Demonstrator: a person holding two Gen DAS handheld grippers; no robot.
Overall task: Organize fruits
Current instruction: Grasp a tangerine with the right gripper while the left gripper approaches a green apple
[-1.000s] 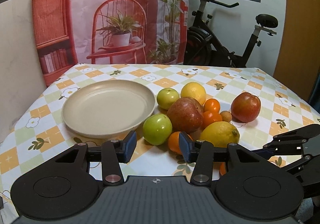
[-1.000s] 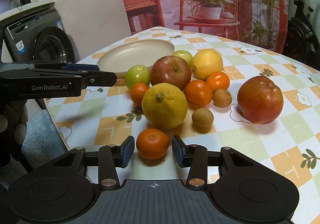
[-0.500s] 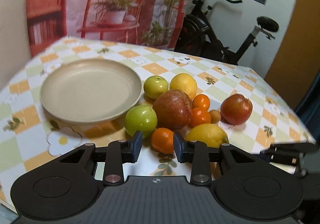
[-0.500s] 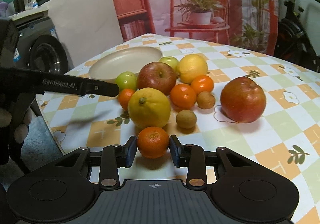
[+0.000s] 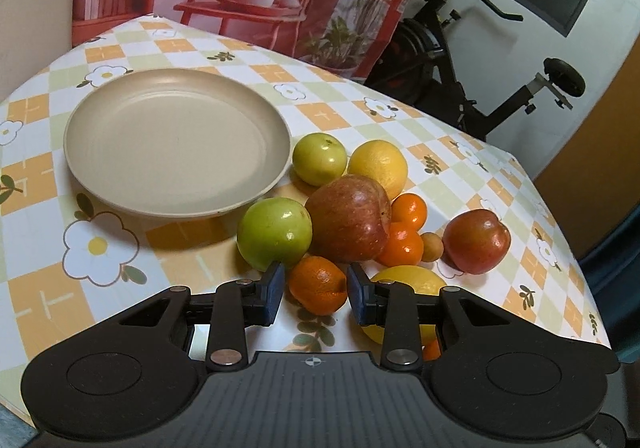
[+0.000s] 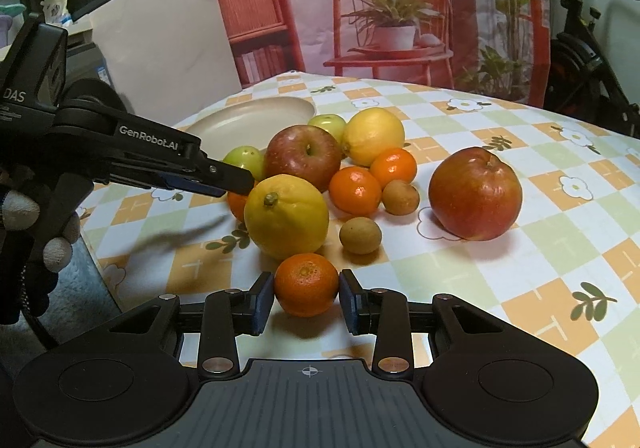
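Note:
A heap of fruit lies on the checked tablecloth beside a beige plate [image 5: 176,139] with nothing on it. My left gripper [image 5: 316,288] is shut on a tangerine [image 5: 318,282] at the near edge of the heap, just in front of a green apple [image 5: 275,236] and a red apple [image 5: 348,217]. My right gripper [image 6: 307,294] is shut on another tangerine [image 6: 306,284], which rests on the cloth in front of a lemon [image 6: 286,217]. The right wrist view shows the left gripper [image 6: 236,183] from the side, reaching in behind that lemon.
More fruit in the heap: a second green apple [image 5: 319,158], another lemon [image 5: 378,167], two tangerines [image 5: 402,244], two small brown fruits [image 6: 360,235] and a lone red apple [image 6: 475,193]. A gloved hand [image 6: 24,215] holds the left gripper. The table edge [image 6: 96,244] drops off nearby.
The left gripper moved in toward the heap, rolled, and its jaws closed on the tangerine. The right jaws narrowed onto their tangerine; that hand barely moved.

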